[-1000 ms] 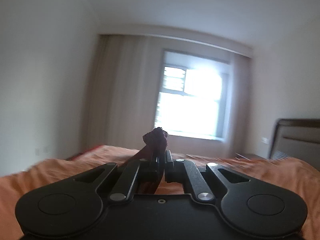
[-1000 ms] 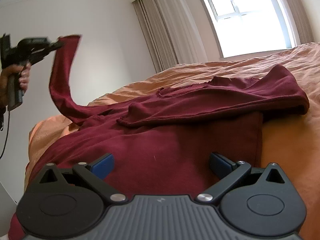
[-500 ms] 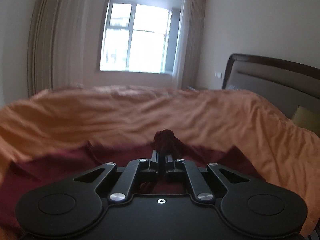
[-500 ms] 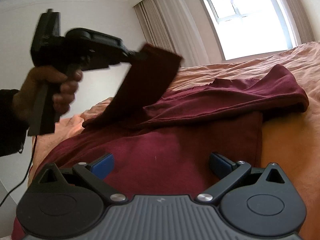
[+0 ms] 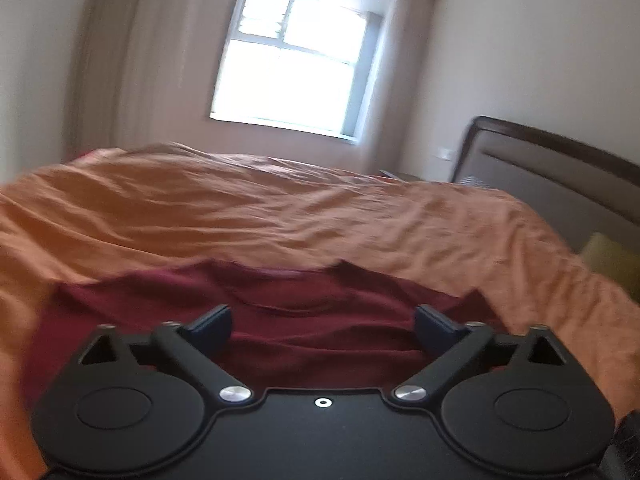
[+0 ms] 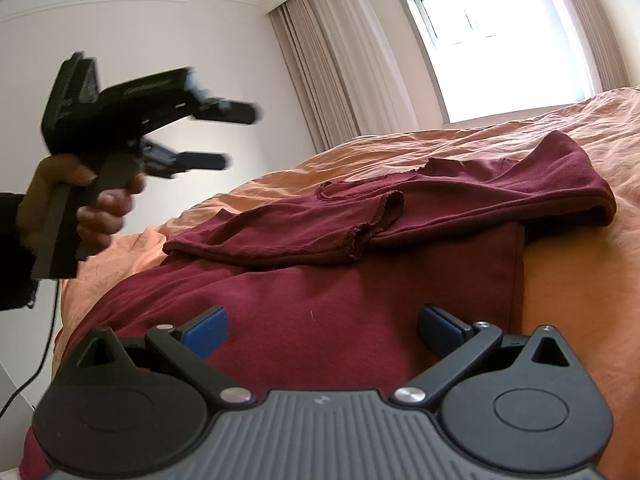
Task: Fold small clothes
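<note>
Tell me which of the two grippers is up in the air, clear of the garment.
The left gripper, raised in the hand; the right gripper sits low over the maroon garment.

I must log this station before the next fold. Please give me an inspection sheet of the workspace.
Surface: orange bedspread, wrinkled.
Job's things: maroon garment lying on the bedspread, one sleeve folded across it.
Clutter: nothing seen.
Grippers: left gripper raised above the garment, fingers apart, empty; right gripper low over the garment, fingers apart, empty.
Cables: black cable hanging below the left hand.
Surroundings: window, curtains, headboard.
</note>
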The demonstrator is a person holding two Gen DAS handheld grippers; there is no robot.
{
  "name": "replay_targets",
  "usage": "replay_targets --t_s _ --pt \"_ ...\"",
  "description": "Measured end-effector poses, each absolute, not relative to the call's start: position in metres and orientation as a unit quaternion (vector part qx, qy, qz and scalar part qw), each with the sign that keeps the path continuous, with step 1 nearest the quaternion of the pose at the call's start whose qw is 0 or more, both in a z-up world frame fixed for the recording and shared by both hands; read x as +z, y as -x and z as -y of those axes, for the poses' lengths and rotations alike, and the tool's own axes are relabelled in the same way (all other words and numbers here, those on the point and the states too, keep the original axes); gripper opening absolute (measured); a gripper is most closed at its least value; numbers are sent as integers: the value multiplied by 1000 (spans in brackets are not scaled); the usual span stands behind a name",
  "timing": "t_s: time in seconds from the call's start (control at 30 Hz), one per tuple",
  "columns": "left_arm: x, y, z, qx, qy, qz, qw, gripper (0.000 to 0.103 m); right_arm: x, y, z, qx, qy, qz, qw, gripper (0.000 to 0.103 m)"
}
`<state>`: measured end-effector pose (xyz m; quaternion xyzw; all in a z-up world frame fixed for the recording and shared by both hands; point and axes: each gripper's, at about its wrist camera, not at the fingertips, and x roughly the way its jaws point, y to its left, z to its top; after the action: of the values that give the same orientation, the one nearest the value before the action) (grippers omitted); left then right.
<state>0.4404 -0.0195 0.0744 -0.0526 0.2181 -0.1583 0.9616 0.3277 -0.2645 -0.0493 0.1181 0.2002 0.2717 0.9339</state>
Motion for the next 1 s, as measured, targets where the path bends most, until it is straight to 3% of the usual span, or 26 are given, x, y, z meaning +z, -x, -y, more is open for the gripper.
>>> replay_targets --t_s 0.2,0.47,0.87,0.93,1.0 --pt "78 -413 -47 -68 4 -213 975 102 -50 -326 264 269 -118 -199 935 103" --pt "29 -385 -123 23 -20 -246 969 102 -47 -328 262 261 -113 -211 935 103" --pt "8 -414 -133 15 4 -247 969 102 9 -373 231 191 -46 -231 953 103" --pt "6 -420 -131 17 -1 -247 969 102 12 -393 231 186 -67 -237 951 97" --pt "4 -422 -128 16 -11 -248 968 102 10 -414 230 175 -86 -253 947 79"
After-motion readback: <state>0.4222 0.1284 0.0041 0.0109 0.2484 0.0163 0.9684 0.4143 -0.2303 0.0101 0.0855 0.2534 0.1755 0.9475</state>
